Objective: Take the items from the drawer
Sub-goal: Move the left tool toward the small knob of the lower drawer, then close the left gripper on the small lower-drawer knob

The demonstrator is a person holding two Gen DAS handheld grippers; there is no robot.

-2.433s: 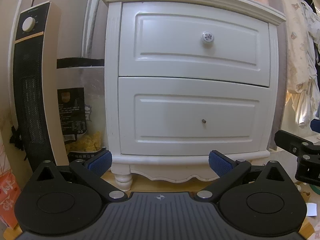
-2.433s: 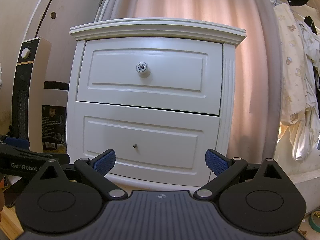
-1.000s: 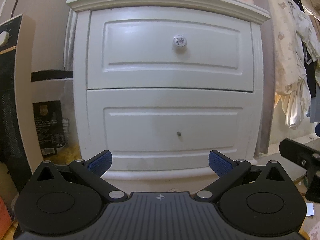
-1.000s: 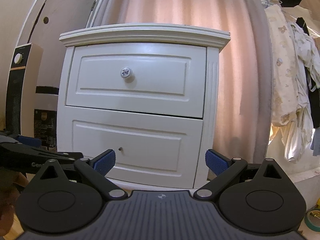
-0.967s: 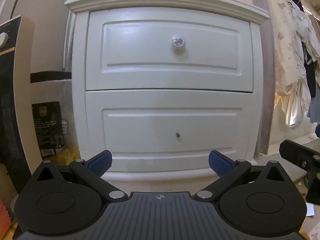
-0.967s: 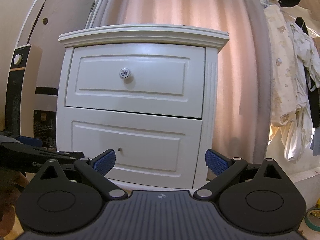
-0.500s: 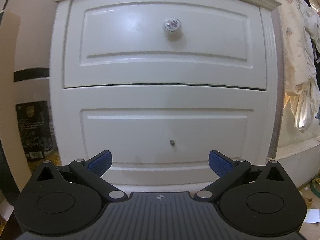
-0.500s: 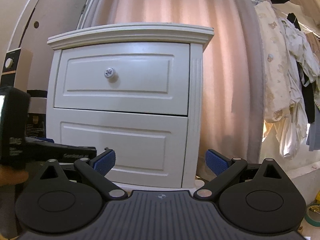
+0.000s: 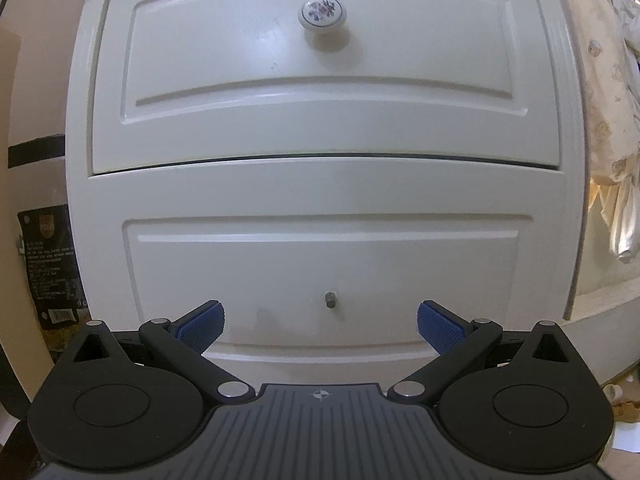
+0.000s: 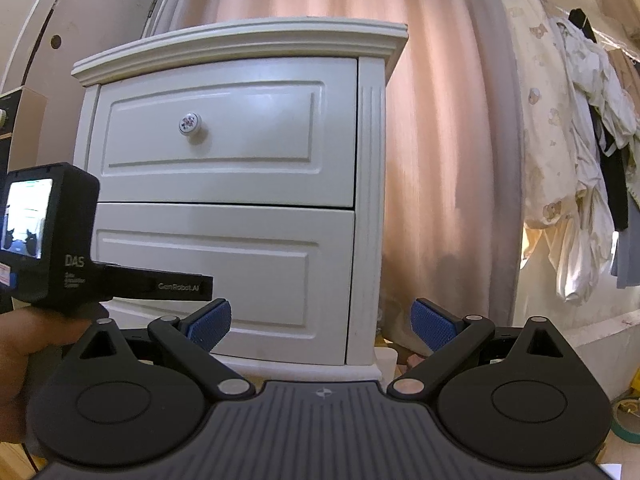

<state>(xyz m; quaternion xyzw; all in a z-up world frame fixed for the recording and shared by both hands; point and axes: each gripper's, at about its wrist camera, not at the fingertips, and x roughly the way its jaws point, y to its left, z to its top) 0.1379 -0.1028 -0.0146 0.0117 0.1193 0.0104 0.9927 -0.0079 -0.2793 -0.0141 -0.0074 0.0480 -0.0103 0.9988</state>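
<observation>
A white two-drawer nightstand [image 9: 320, 184] fills the left wrist view; both drawers are shut. The top drawer has a round floral ceramic knob [image 9: 323, 15]; the bottom drawer has only a small metal stud [image 9: 330, 300]. My left gripper [image 9: 319, 322] is open and empty, close in front of the bottom drawer, the stud between its fingers. My right gripper [image 10: 321, 324] is open and empty, farther back and to the right of the nightstand [image 10: 240, 200]. The knob [image 10: 189, 123] shows there too. The left gripper's body [image 10: 52, 240] is in that view at the left, its fingertips hidden.
A pink curtain [image 10: 440, 160] hangs behind the nightstand. Clothes [image 10: 580, 140] hang at the right. A dark printed bag [image 9: 48, 268] stands left of the nightstand. A tape roll [image 10: 624, 420] lies on the floor at the right.
My left gripper has moved forward, close to the nightstand's drawers. My right gripper has drifted right, so the left gripper's body now shows large at its left. Both stay open.
</observation>
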